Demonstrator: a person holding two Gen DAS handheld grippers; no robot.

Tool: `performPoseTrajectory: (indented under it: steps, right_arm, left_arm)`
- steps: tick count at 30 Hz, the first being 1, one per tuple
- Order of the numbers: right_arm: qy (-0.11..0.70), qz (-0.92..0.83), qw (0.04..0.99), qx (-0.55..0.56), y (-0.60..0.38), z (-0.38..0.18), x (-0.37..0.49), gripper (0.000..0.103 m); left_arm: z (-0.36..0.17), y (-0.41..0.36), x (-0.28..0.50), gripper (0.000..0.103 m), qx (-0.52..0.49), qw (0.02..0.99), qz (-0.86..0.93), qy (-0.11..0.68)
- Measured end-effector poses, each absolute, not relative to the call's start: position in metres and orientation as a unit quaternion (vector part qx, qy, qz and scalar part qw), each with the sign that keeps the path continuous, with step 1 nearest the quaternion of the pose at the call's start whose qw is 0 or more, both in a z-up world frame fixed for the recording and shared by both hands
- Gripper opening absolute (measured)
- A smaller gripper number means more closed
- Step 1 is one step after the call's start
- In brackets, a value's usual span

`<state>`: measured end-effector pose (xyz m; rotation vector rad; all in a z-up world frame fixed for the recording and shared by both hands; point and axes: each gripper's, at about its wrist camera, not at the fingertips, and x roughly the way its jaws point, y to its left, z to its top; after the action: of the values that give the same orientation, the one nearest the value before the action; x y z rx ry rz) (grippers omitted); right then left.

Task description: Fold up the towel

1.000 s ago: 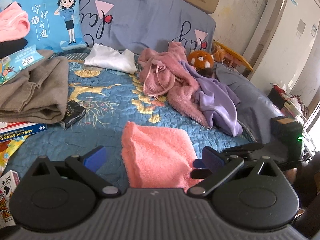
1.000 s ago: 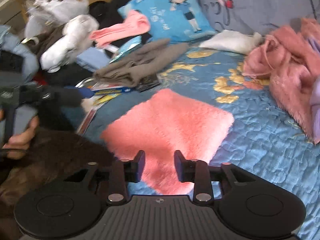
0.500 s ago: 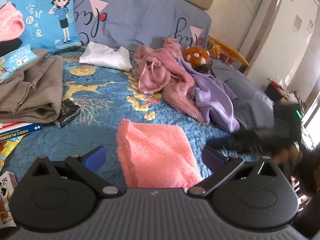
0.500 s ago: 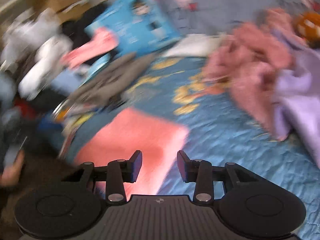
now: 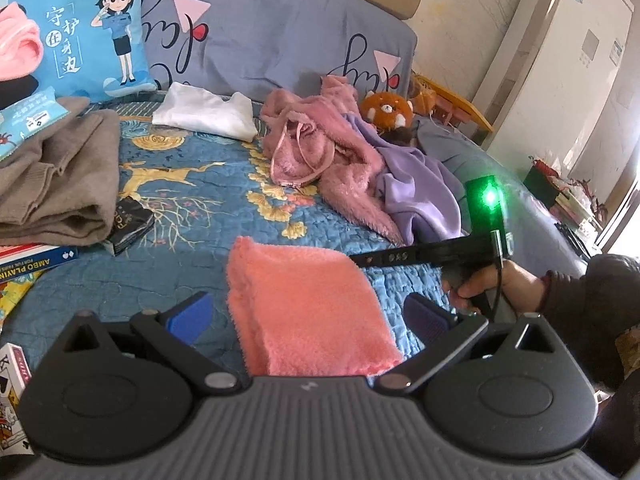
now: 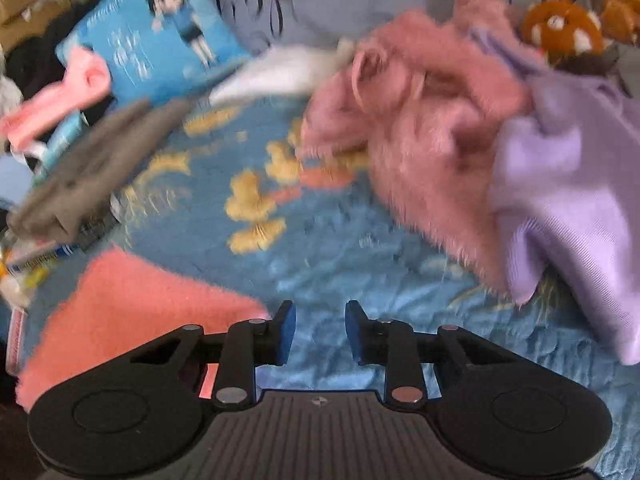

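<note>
Since the right tool (image 6: 318,332) swung off the folded towel (image 5: 308,304), both tools, the left tool (image 5: 310,316) too, sit spread and empty; folding looks finished.

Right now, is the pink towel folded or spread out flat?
Folded. The pink towel lies on the blue quilt as a narrow rectangle, with a rounded doubled edge along its left side. Neither hand-held gripper holds it.

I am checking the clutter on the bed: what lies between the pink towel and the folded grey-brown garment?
In the left wrist view, a small dark packet lies on the blue quilt between the pink towel and the grey-brown garment, touching the garment's edge.
</note>
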<state>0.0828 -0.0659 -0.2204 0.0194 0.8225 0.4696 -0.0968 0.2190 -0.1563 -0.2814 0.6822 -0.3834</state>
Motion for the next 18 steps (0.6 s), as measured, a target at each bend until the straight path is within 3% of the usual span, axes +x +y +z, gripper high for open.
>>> performPoseTrajectory:
  steps: [6, 13, 18]
  right_arm:
    - [0.342, 0.355, 0.87, -0.009, -0.041, -0.201, 0.053, 0.033]
    - [0.393, 0.377, 0.834, -0.082, 0.004, -0.238, 0.051, 0.035]
    - [0.348, 0.416, 0.838, -0.068, 0.007, -0.211, 0.032, 0.039]
  left_arm:
    - [-0.155, 0.222, -0.097, 0.102, -0.143, 0.915, -0.189, 0.327]
    - [-0.154, 0.227, -0.099, 0.102, -0.154, 0.916, -0.185, 0.321]
    - [-0.153, 0.23, -0.1, 0.102, -0.16, 0.916, -0.185, 0.317]
